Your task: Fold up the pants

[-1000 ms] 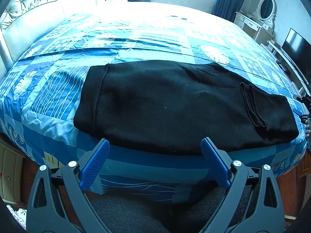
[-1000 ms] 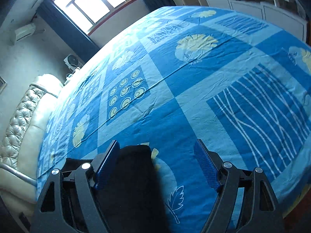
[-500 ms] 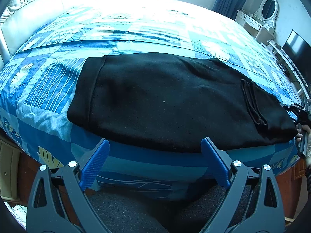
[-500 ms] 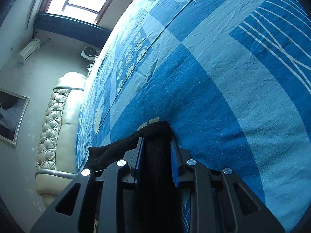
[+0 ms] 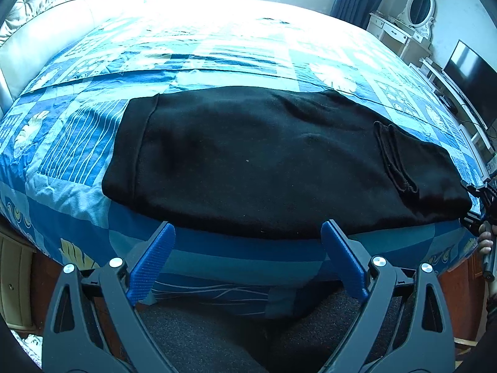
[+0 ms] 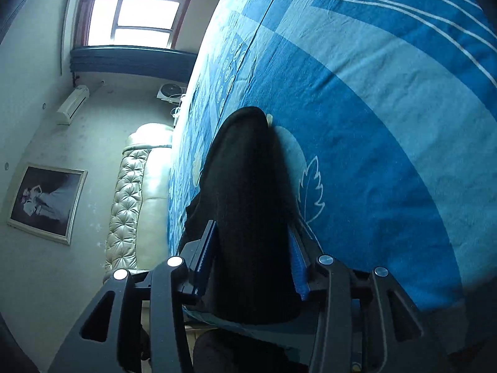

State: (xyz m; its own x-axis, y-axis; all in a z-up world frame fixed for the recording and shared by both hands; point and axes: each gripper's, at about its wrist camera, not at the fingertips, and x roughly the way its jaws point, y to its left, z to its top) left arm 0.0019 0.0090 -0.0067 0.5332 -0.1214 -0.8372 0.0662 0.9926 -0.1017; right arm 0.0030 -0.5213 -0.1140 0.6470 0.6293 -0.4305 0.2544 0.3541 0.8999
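Left gripper [image 5: 247,241] is held wide open, nothing between its blue fingers [image 5: 151,259], short of the near bed edge and apart from the cloth. Just beyond it, the black pants [image 5: 264,158] are laid flat across the near part of the bed [image 5: 71,186], running left to right, with one band edge at the left end and a folded-over cuff at the right. At the far right end of the garment, the right gripper [image 5: 480,200] is seen at the frame edge, touching the cloth.

In the right wrist view, the right gripper [image 6: 251,248] is closed on the pants [image 6: 248,186]; a thick fold of black fabric is pinched between the blue pads [image 6: 298,264], and the fabric is seen bunched and raised off the blue patterned bedspread [image 6: 388,155].

Further back, a tufted cream headboard [image 6: 130,192] is seen at the bed's head, a framed picture [image 6: 46,202] and an air conditioner [image 6: 73,104] on the wall, a window [image 6: 139,6] beyond. A vanity mirror [image 5: 417,7] and a dark TV screen [image 5: 469,80] are seen at the far right in the left view.
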